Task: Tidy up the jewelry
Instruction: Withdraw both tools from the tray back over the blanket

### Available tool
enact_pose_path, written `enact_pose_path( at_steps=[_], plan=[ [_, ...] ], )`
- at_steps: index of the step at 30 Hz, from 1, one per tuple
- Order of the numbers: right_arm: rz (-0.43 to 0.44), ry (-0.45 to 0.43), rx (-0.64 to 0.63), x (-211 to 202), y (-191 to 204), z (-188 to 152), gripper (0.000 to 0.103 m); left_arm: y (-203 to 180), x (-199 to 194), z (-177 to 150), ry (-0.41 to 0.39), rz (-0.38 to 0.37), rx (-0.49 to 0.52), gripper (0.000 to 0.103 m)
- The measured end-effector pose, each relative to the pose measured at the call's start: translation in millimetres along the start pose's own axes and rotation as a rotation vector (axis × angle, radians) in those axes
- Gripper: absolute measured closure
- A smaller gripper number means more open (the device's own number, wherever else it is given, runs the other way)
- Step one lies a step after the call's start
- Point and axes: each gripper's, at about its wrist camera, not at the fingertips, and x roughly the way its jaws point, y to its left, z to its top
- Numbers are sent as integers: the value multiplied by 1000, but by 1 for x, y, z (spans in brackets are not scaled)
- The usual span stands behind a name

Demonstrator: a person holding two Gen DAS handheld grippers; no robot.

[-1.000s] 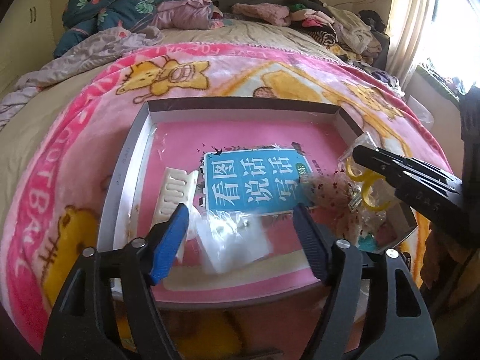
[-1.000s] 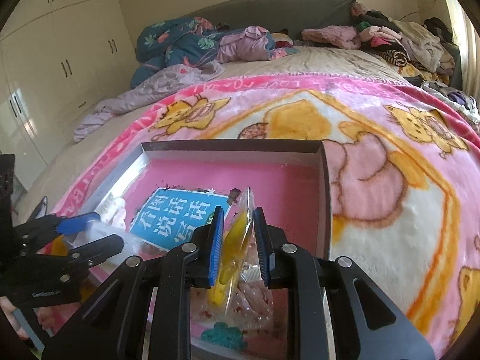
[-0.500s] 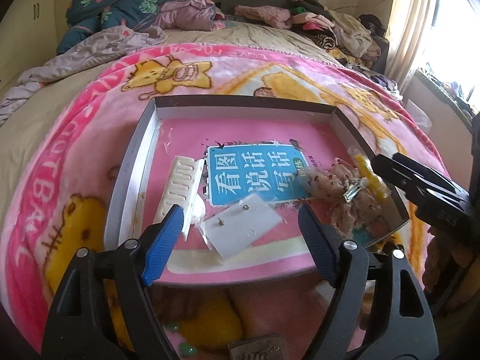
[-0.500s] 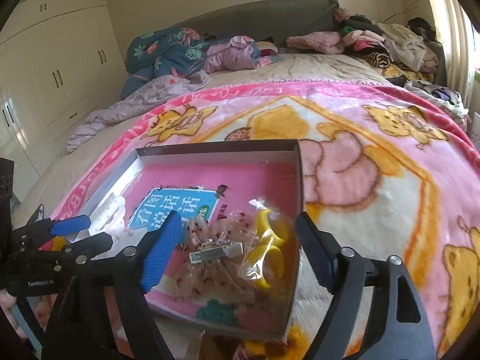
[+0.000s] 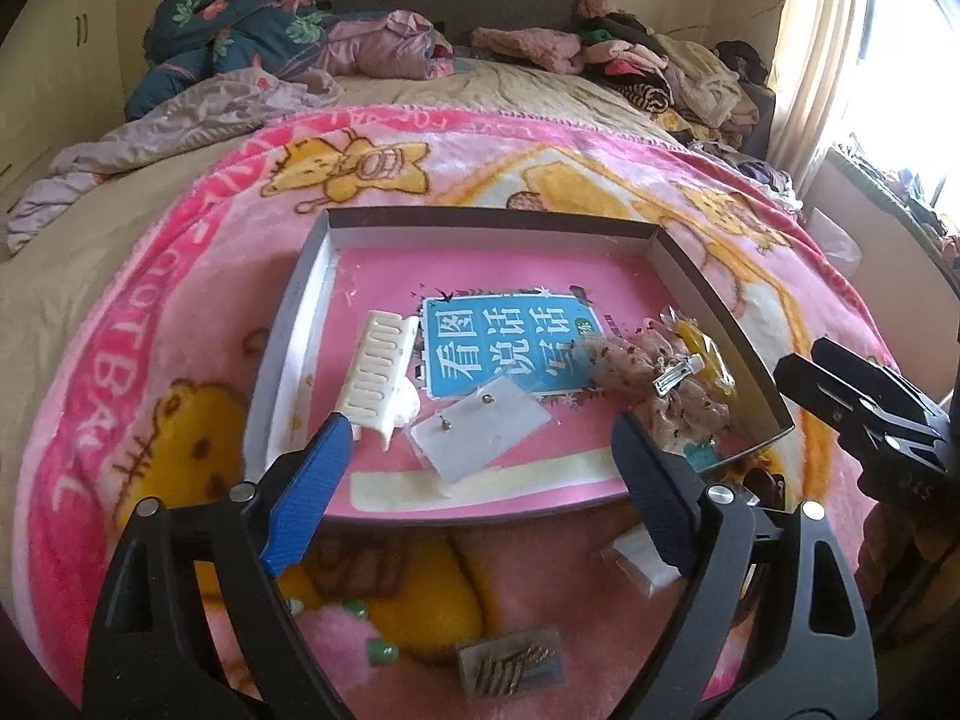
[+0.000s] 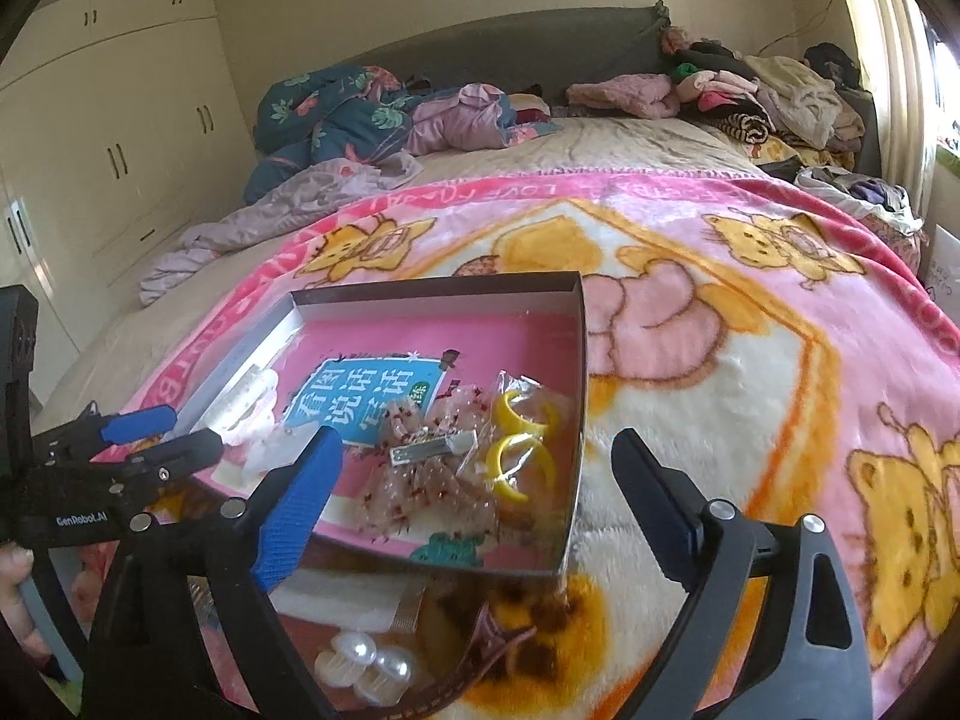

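Left tongs (image 5: pixel 480 480): spread wide, holding nothing, poised above the near rim of the shallow grey cardboard tray with the pink floor (image 5: pixel 480 217). Right tongs (image 6: pixel 474 504): likewise spread wide and unloaded, positioned over the tray's near right corner. In the left wrist view the right tongs (image 5: pixel 792 369) enter from 3 o'clock, beside the tray's right wall.

Tray rests on a pink cartoon-bear fleece blanket (image 5: pixel 150 312) spread over the bed.

Tray contents, by the left wrist view:
- Blue printed label with white Chinese characters (image 5: pixel 504 348), at centre of the floor.
- Cream plastic toothed hair clip (image 5: pixel 381 375), at 9 o'clock from the label, just beside it.
- Clear plastic card carrying two small stud earrings (image 5: pixel 480 426), at 6 o'clock from the label, overlapping its lower edge.
- Pink speckled fabric hair bow with a silver metal clip (image 5: pixel 672 390), at 3 o'clock from the label; the clip lies on top of the fabric.
- Clear bag of yellow plastic rings (image 6: pixel 522 444), against the right wall, touching the bow.

Outside the tray, on the blanket at 6 o'clock:
- Green beads (image 5: pixel 381 651), loose.
- Small packet of bronze-coloured hairpins (image 5: pixel 510 663).
- Two white pearl-like round pieces (image 6: pixel 366 660), seen in the right wrist view.

Heaped clothing (image 5: pixel 660 72) lies at the far end of the bed.
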Motion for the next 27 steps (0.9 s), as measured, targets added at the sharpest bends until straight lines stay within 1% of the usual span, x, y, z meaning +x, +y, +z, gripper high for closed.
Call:
enact_pose_path(
  at_steps=[3, 4, 5, 10, 13, 16, 27],
  plan=[
    [-1, -4, -1, -7, 2, -3, 11, 2, -7, -2, -7, 0, -9, 22],
    [-1, -5, 1, -7, 2, -3, 10, 3, -10, -2, -11, 1, -11, 18],
    [-1, -7, 3, -10, 3, -4, 10, 3, -12, -3, -14, 2, -12, 17],
    [-5, -14, -4, -25, 9, -10, 8, 6, -25, -5, -35, 1, -18, 17],
    [-8, -21, -12, -33, 13, -12, 8, 6, -33, -9, -48, 3, -20, 14],
    [-11, -24, -17, -39, 16, -13, 8, 8, -39, -12, -55, 4, -25, 14],
    [-22, -26, -46, -56, 29, -22, 8, 19, -52, -29, -62, 19, -32, 14]
  ],
)
